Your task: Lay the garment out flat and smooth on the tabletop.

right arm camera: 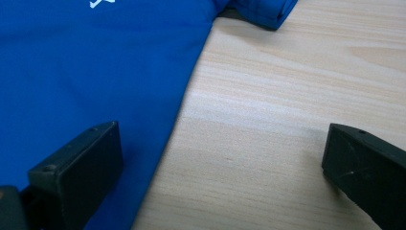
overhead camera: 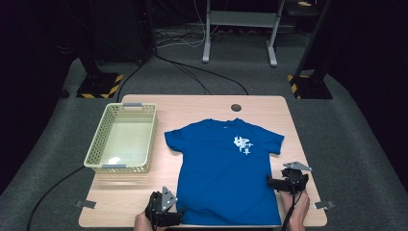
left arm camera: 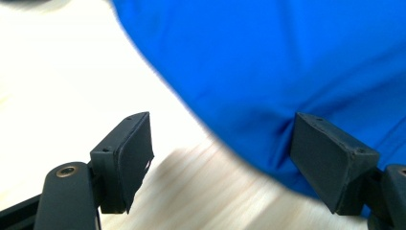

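A blue T-shirt (overhead camera: 226, 168) with a white print lies flat, front up, on the wooden table (overhead camera: 202, 103), collar at the far side. My left gripper (overhead camera: 180, 216) is at the shirt's near left corner. In the left gripper view it (left arm camera: 220, 129) stands open, one jaw over bare wood and the other over the blue cloth (left arm camera: 268, 62), with the hem edge between them. My right gripper (overhead camera: 270, 183) is at the shirt's right side edge. In the right gripper view it (right arm camera: 222, 134) is open wide, straddling that edge of the shirt (right arm camera: 95, 62).
A pale yellow plastic basket (overhead camera: 152, 134) sits at the table's left. A round cable hole (overhead camera: 235, 107) is near the far edge. Bare wood lies to the right of the shirt (right arm camera: 287, 86). Cables and stand feet are on the floor beyond.
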A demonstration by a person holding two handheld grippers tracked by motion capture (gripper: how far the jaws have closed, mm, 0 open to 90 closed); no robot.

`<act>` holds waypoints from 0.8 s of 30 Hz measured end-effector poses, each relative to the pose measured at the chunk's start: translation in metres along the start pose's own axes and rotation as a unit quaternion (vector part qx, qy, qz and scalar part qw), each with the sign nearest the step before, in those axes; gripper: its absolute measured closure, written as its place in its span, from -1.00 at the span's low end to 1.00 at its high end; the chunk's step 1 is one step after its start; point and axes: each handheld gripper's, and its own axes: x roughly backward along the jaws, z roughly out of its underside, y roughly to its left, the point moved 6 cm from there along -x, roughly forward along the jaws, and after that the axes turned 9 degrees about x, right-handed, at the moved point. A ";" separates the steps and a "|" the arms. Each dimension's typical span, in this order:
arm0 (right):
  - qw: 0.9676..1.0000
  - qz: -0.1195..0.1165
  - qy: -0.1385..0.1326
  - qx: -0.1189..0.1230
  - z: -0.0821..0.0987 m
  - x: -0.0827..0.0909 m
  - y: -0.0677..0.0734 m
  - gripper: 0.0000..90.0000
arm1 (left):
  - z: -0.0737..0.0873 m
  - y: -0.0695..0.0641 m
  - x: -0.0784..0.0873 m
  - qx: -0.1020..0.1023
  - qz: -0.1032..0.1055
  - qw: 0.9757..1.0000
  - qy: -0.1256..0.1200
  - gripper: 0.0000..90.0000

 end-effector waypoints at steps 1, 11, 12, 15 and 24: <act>1.000 0.000 0.000 0.000 0.000 0.000 0.000 -1.00 | 0.002 0.002 0.003 0.003 -0.001 1.000 0.001 -0.51; 1.000 0.000 0.000 0.000 0.000 0.000 -0.001 -1.00 | -0.016 0.020 0.020 0.059 0.034 0.997 -0.044 -0.61; 1.000 -0.001 0.000 0.001 0.000 0.000 -0.001 -1.00 | -0.019 0.017 0.012 0.055 0.036 0.997 -0.041 -0.62; 1.000 -0.002 0.000 0.004 0.001 0.001 -0.001 -1.00 | -0.023 0.009 -0.013 0.033 0.034 0.999 -0.027 -0.65; 0.999 -0.022 -0.028 -0.001 0.017 0.020 -0.022 -1.00 | -0.025 0.023 -0.039 0.056 0.017 0.998 -0.012 -0.86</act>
